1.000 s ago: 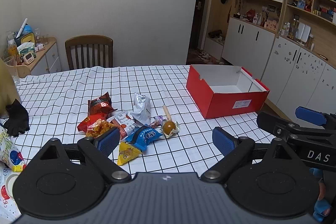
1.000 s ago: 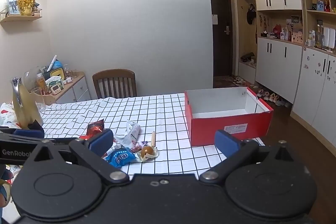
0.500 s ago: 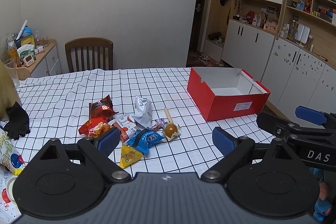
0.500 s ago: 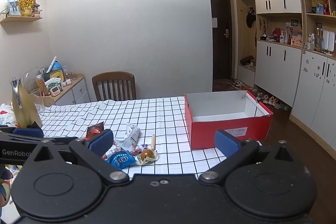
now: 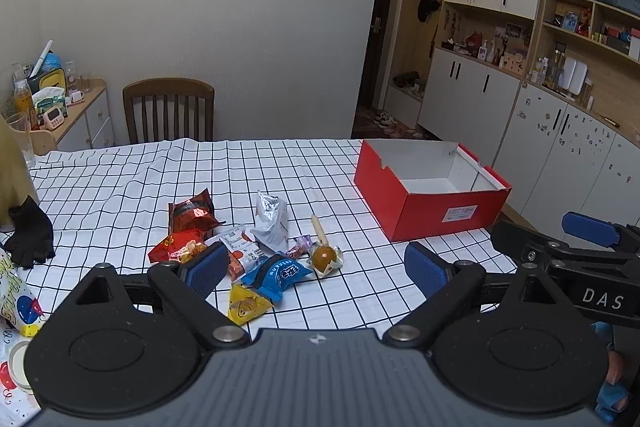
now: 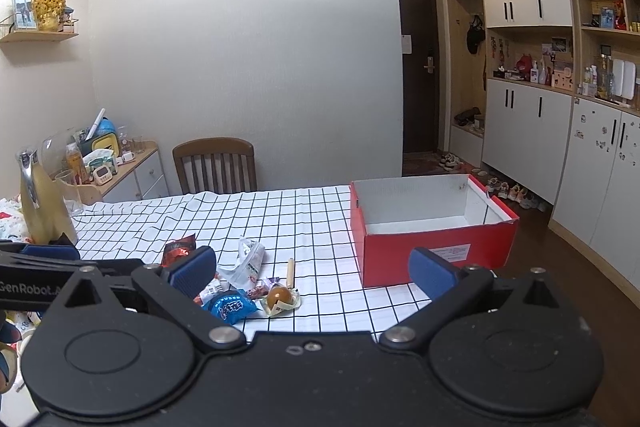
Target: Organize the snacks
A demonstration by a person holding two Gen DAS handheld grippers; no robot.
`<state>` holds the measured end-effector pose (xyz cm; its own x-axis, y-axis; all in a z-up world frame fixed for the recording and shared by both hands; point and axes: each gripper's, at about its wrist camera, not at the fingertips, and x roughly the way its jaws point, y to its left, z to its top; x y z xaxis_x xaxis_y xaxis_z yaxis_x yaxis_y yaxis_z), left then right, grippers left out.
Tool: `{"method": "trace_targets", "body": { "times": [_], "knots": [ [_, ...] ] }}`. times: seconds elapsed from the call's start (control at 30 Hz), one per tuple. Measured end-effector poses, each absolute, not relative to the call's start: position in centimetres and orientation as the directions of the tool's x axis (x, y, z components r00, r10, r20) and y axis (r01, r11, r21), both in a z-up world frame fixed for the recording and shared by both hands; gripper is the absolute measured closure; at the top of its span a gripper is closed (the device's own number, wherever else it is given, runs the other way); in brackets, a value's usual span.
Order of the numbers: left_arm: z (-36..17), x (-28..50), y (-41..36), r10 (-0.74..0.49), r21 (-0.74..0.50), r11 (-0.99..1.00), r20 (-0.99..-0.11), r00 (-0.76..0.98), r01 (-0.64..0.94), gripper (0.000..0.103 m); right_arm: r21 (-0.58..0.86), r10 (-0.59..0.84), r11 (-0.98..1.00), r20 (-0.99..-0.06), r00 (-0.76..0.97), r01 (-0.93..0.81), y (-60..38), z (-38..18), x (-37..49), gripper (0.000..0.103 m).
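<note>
A heap of snacks lies mid-table on the checked cloth: a dark red bag [image 5: 192, 213], a red-orange bag [image 5: 176, 247], a silver pouch [image 5: 272, 217], a blue packet [image 5: 278, 273], a yellow triangle packet [image 5: 244, 305] and a round brown sweet on a stick [image 5: 323, 256]. To the right stands an empty red box [image 5: 432, 215]. My left gripper [image 5: 316, 271] is open, held above the near table edge behind the heap. My right gripper [image 6: 312, 271] is also open and empty; the blue packet [image 6: 230, 307] and the red box [image 6: 436, 259] lie beyond it.
A wooden chair [image 5: 168, 109] stands at the table's far side. A black glove [image 5: 30, 233] and patterned wrapping [image 5: 16, 303] lie at the left. A gold jug [image 6: 40, 203] and a glass [image 6: 70, 191] stand far left. Cabinets [image 5: 560, 147] line the right wall.
Both views have tilted up slightly, so the snacks and the box sit a little lower in the frames. Nothing on the table has moved and both grippers stay open.
</note>
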<state>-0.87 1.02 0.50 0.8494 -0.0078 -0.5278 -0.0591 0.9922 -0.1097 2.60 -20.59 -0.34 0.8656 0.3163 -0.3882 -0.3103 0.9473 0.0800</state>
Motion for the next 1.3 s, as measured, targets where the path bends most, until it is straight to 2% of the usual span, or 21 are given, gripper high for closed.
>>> {"method": "trace_targets", "body": {
  "times": [0.57,1.1,1.3],
  "knots": [
    [0.5,-1.4,1.1,-0.017,-0.116,0.992,-0.518,0.855,-0.051,0.008,0.075,0.312,0.949,-0.386,0.868,-0.307,-20.3,-0.2,2.2,0.000],
    [-0.6,-0.8,2.2,0.006,-0.131,0.986,-0.577,0.817,-0.099,0.008,0.079,0.331,0.940,-0.439,0.835,-0.331,-19.4,-0.8,2.5,0.000],
    [-1.3,0.8,3.3,0.057,-0.109,0.982,-0.603,0.796,-0.153,0.008,0.093,0.346,0.934,-0.464,0.816,-0.344,-19.1,-1.4,4.0,0.000]
  ]
}}
